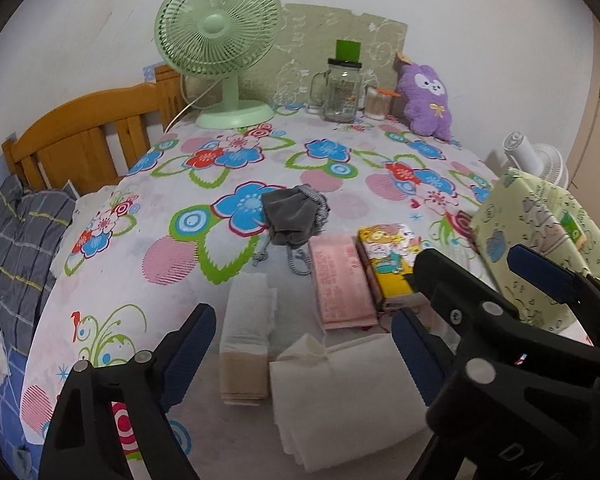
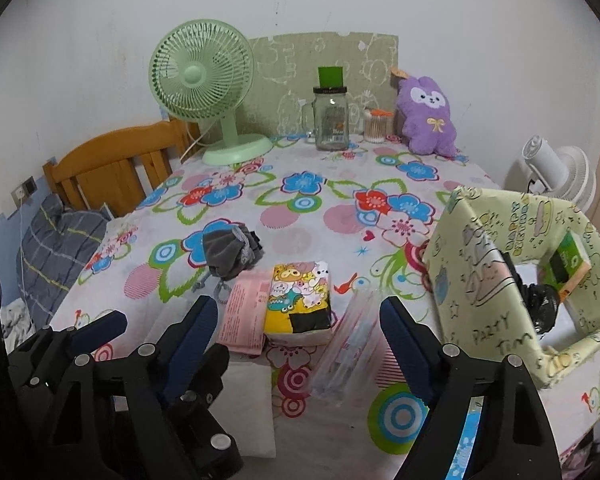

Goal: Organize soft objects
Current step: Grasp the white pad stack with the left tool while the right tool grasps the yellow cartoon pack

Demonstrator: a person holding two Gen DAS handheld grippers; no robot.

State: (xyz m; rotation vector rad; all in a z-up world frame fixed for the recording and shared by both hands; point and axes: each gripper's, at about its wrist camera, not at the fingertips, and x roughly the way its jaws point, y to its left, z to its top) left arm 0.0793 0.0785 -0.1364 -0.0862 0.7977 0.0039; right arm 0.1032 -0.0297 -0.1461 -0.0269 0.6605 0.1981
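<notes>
On the floral table (image 1: 204,224) lie a grey drawstring pouch (image 1: 294,216), a pink tissue pack (image 1: 342,284), a yellow cartoon tissue pack (image 1: 386,260), a folded beige-and-white cloth (image 1: 246,340) and a white folded cloth (image 1: 344,400). My left gripper (image 1: 302,354) is open and empty above the two cloths. My right gripper (image 2: 296,344) is open and empty, over the yellow pack (image 2: 300,304) and a clear plastic sleeve (image 2: 346,352). The pink pack (image 2: 246,308) and the pouch (image 2: 228,254) lie to its left. The left gripper (image 2: 156,340) shows at lower left there.
A pale green patterned box (image 2: 512,280) with an open front stands at the right and holds a black item (image 2: 542,304). At the back stand a green fan (image 1: 220,44), a glass jar (image 1: 340,92), a cotton-swab cup (image 1: 376,102) and a purple plush (image 1: 426,98). A bed (image 1: 16,232) lies left.
</notes>
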